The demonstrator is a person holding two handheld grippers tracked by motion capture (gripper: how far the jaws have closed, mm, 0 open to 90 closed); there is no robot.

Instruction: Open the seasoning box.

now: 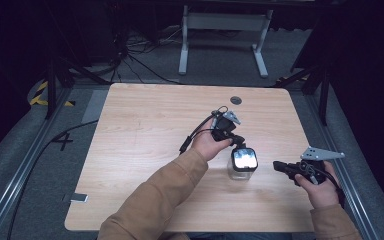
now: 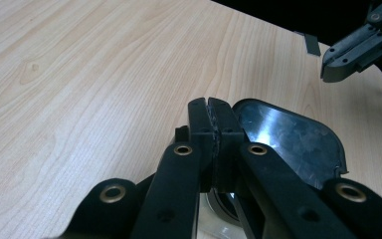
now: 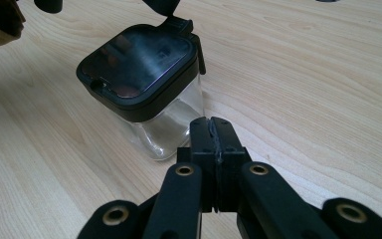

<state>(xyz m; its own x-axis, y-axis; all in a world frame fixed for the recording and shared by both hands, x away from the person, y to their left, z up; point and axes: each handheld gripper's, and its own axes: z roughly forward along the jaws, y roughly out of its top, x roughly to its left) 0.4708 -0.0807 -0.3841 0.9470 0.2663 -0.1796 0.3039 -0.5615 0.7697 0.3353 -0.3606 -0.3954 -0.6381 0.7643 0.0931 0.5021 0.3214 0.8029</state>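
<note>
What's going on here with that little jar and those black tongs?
A person at a wooden table holds a two-jaw gripper in each hand. The left gripper is shut, apparently on a small tab at the edge of the black lid of a small clear jar. The right gripper, also shut, waits beside the jar without touching it.

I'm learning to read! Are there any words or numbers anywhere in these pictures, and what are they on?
"4": a dark mark on the grey floor left of the table; it looks like a 4, but is not sharp.
Jar: no words or label on its black lid or clear sides.
Small tag at the table's near left corner: too small to read.
</note>
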